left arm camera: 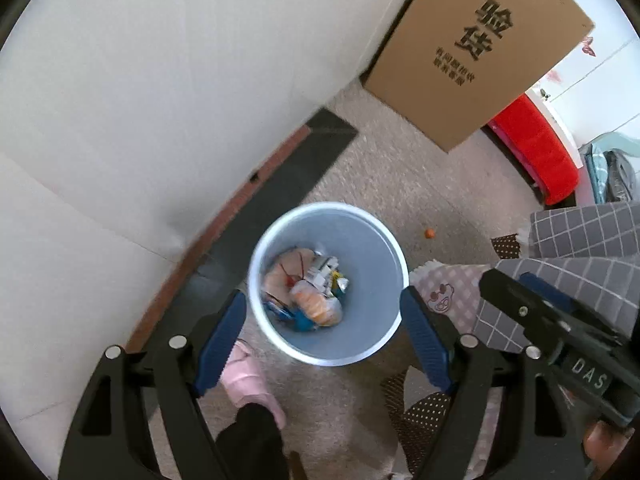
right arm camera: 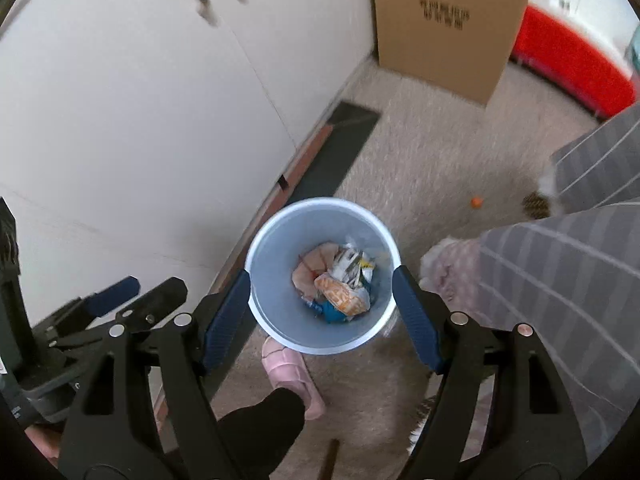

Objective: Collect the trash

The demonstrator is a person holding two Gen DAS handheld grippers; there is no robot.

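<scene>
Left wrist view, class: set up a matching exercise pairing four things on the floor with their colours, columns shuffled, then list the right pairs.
Things:
1. bin
2. slipper
3. cardboard box
4. small ball

Colours:
A. orange
B. pale blue
C. brown
D. pink

Pairs: 1-B, 2-D, 3-C, 4-A
</scene>
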